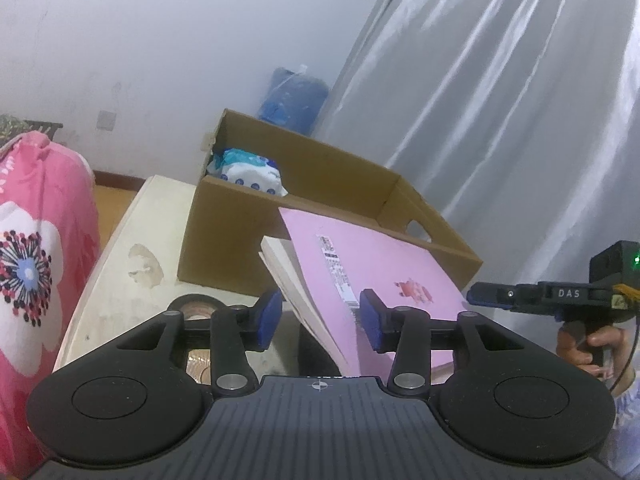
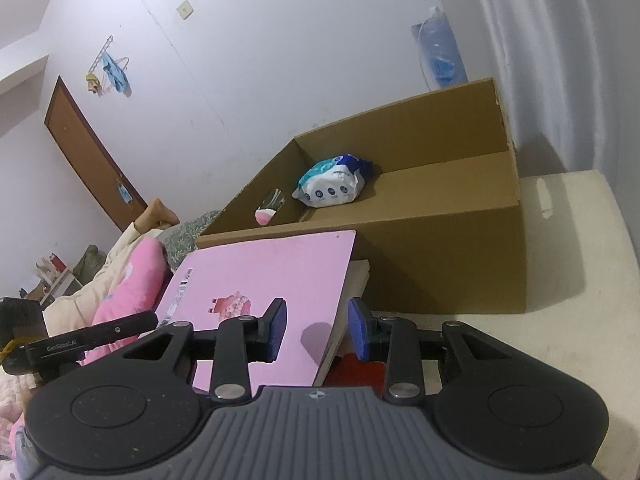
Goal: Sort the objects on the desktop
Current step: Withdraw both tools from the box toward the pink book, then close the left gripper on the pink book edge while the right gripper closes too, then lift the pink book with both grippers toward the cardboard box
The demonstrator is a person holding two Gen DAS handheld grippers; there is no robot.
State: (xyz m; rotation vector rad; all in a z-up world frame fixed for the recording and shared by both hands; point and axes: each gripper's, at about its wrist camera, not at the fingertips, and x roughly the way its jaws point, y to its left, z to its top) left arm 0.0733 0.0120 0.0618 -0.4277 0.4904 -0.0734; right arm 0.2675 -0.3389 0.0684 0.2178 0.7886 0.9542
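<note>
The pink book (image 1: 384,276) hides its own lower edge behind the left hand-held gripper (image 1: 320,320). Its label print is too small to read. A tape roll (image 1: 196,308) is half hidden.

Pink book (image 1: 376,276): thin pink cover, white page block, small cartoon print and barcode label on cover; tilted, raised edge toward cardboard box (image 1: 320,184).
Cardboard box: brown, open top, on cream tabletop, just behind book.
Wipes pack (image 2: 332,184): white-blue, lying inside box, near far corner.

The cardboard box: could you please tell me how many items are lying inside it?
1 visible: a white-and-blue wipes pack in the far left corner of the cardboard box. The near wall may hide more.
</note>
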